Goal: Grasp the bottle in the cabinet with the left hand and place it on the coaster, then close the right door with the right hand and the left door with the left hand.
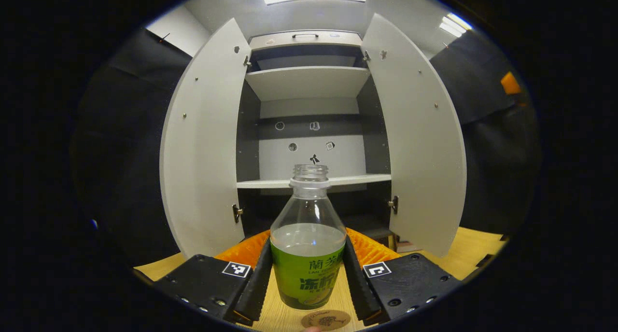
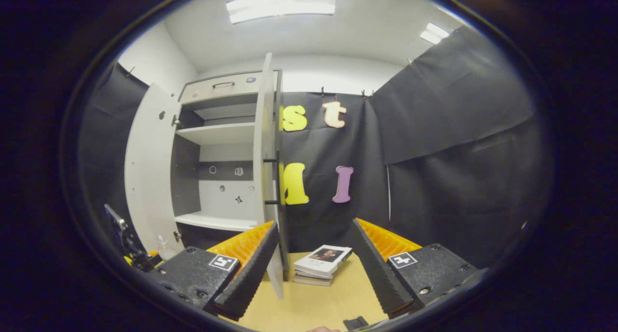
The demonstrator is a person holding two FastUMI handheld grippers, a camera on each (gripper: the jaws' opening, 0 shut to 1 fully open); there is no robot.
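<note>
A clear, uncapped bottle (image 1: 307,255) with a green label and some liquid stands upright between my left gripper's fingers. My left gripper (image 1: 307,242) is shut on its label, low over the wooden table. A small round brown coaster (image 1: 326,319) lies on the table just in front of the bottle's base, nearer the camera. Behind stands the cabinet with its left door (image 1: 203,144) and right door (image 1: 415,139) both wide open. My right gripper (image 2: 314,224) is open and holds nothing, close to the right door's edge (image 2: 267,177). The left gripper (image 2: 128,247) and the bottle (image 2: 164,249) show small at the far left.
Bare white shelves (image 1: 309,181) sit inside the cabinet. A stack of books (image 2: 322,264) lies on the wooden table (image 2: 314,303) right of the cabinet. Black cloth walls close in the booth on both sides.
</note>
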